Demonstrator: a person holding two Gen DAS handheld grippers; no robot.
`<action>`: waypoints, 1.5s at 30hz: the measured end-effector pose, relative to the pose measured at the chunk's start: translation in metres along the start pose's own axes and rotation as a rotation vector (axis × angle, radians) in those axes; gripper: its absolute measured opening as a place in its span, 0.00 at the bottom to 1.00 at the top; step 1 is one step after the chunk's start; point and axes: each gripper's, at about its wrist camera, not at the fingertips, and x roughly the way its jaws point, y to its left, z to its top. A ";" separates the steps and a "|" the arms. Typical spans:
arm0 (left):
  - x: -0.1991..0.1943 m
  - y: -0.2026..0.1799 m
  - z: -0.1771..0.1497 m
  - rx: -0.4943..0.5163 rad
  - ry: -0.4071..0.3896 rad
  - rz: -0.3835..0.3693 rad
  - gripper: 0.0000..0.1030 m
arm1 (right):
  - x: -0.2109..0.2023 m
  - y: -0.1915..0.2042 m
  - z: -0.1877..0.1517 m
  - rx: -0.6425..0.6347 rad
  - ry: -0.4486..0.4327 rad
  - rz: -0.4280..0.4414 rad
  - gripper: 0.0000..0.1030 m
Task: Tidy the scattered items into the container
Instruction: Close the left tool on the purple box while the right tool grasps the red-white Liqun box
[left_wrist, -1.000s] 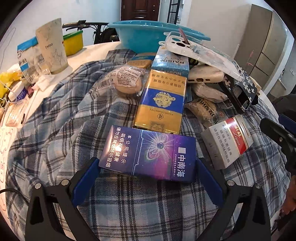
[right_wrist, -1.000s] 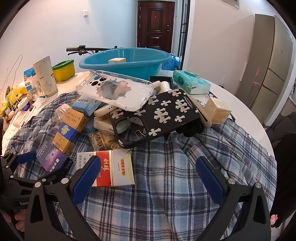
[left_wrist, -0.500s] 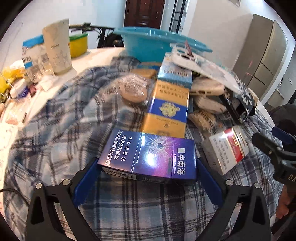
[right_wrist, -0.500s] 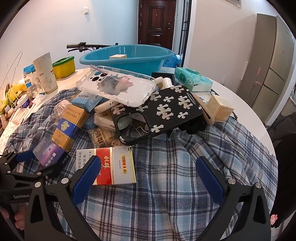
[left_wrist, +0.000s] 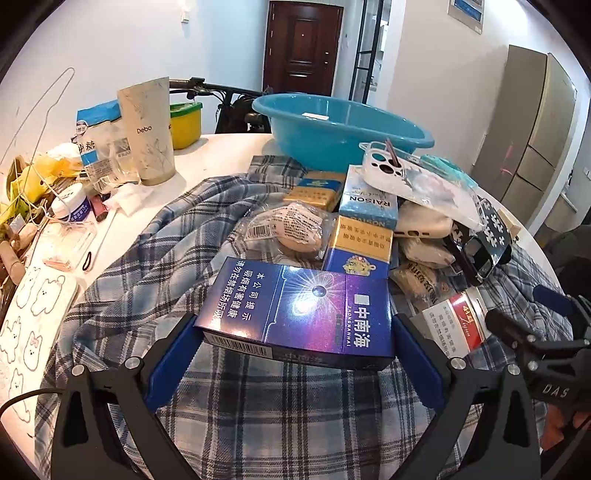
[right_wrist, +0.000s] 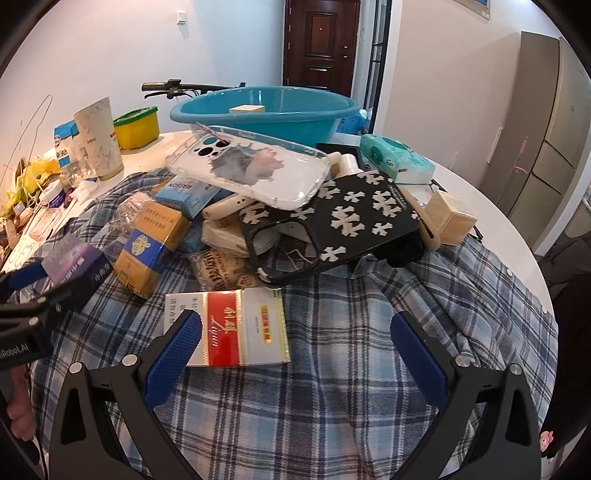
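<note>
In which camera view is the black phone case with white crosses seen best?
The right wrist view: the black phone case lies there nearly whole, face up, atop the pile. The left wrist view shows it only edge-on at the right, small and distorted.

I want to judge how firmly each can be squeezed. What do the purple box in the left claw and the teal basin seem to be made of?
The purple box looks like thin glossy printed cardboard: sharp folded edges, a barcode, a bright glare spot. The teal basin looks like smooth moulded plastic: even colour, rolled rim, soft sheen. The left claw grips the box by its ends.
</note>
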 end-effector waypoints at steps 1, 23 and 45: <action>-0.001 0.000 -0.001 -0.001 -0.002 0.000 0.98 | 0.001 0.002 0.000 -0.003 0.002 0.004 0.99; 0.005 0.001 -0.004 0.020 0.017 0.005 0.98 | 0.039 0.036 -0.013 -0.058 0.130 0.087 0.99; 0.010 -0.009 -0.008 0.048 0.039 -0.002 0.99 | 0.045 0.032 -0.019 -0.057 0.132 0.096 0.87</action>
